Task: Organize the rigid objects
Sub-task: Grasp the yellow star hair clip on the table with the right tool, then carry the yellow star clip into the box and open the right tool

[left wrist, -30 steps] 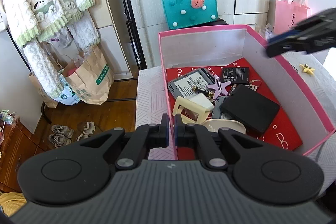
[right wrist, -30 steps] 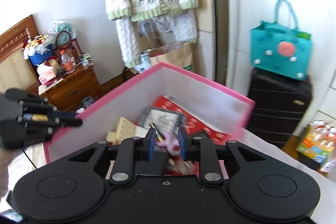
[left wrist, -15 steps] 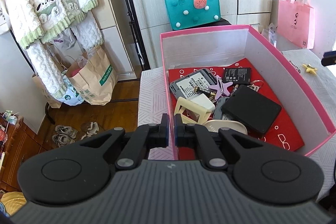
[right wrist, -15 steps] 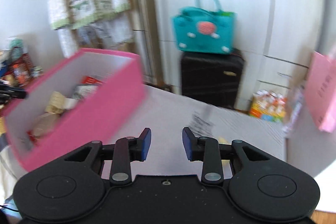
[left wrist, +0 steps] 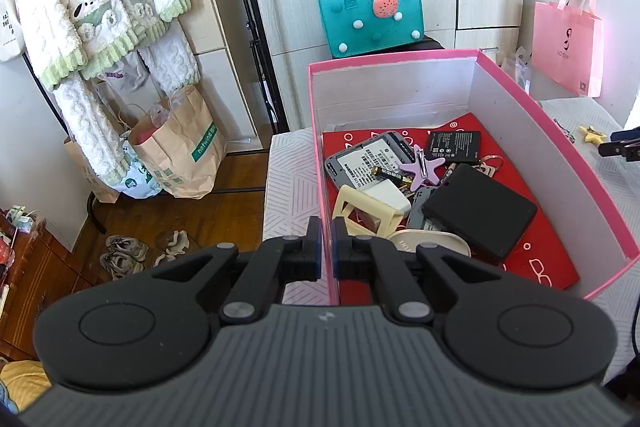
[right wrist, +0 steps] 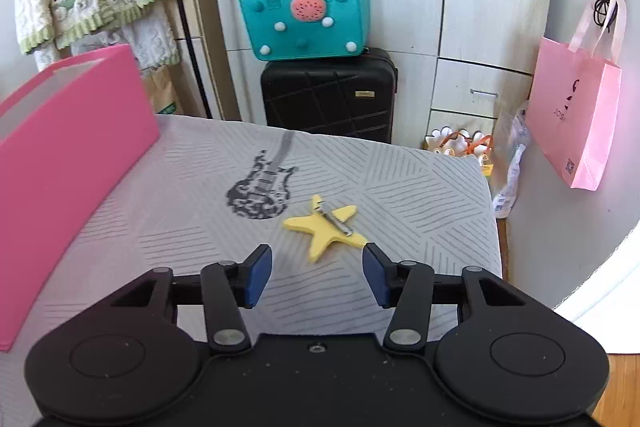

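Note:
A pink box (left wrist: 560, 151) stands on the grey patterned cloth. It holds several rigid items, among them a black case (left wrist: 480, 215), a purple star clip (left wrist: 424, 169) and a phone battery (left wrist: 454, 147). My left gripper (left wrist: 326, 251) is shut on the box's near left wall. A yellow star hair clip (right wrist: 324, 227) lies clasp-up on the cloth, right of the box. My right gripper (right wrist: 316, 269) hovers just short of it with its jaws opening; nothing is between them. The left wrist view shows the right gripper (left wrist: 622, 147) beside the yellow star clip (left wrist: 592, 134).
A guitar print (right wrist: 260, 187) marks the cloth left of the star. Beyond the table's far edge stand a black suitcase (right wrist: 328, 95) with a teal bag (right wrist: 304, 19) on top. A pink bag (right wrist: 580, 115) hangs at the right. The box wall (right wrist: 60, 155) rises at the left.
My right gripper swung from over the box to the right and down toward the yellow star clip, and its jaws widened. The left gripper kept its hold on the box wall.

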Tool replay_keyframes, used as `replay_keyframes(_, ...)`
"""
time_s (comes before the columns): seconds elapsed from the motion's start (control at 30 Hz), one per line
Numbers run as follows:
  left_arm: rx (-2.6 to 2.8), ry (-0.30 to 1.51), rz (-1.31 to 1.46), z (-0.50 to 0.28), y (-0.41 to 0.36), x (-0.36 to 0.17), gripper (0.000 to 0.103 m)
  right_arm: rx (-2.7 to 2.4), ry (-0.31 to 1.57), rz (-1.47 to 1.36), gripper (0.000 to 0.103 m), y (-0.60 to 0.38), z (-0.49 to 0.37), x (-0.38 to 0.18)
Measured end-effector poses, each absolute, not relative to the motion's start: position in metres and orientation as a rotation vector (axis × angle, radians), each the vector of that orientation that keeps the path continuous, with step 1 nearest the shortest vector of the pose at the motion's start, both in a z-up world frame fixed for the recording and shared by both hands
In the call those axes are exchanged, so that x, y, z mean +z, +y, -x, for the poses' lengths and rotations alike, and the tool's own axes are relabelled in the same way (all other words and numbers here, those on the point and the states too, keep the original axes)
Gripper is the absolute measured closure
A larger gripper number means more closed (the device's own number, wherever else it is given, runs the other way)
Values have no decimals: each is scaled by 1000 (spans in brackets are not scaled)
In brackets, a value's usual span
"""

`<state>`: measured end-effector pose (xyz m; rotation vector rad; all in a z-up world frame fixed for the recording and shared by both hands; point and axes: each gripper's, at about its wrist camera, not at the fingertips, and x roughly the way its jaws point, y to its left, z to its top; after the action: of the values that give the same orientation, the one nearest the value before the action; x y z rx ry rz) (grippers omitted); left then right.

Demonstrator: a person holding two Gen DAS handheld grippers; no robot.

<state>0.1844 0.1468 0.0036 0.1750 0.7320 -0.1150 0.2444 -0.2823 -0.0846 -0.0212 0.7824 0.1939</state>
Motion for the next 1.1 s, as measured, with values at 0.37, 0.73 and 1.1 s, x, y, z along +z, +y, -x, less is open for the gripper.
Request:
replay_keyframes(0.37,-127,721,-156,-181,152,8,97,195,769,36,35,-272,-262,-98)
replay_keyframes(0.73,-126,727,-158,-187,154,5,100,135,614,51,54,-269,-245,-81)
replay_keyframes(1.1,-126,723,-158,-188,151,4,101,460,539,-63,54,-212,-188,-14)
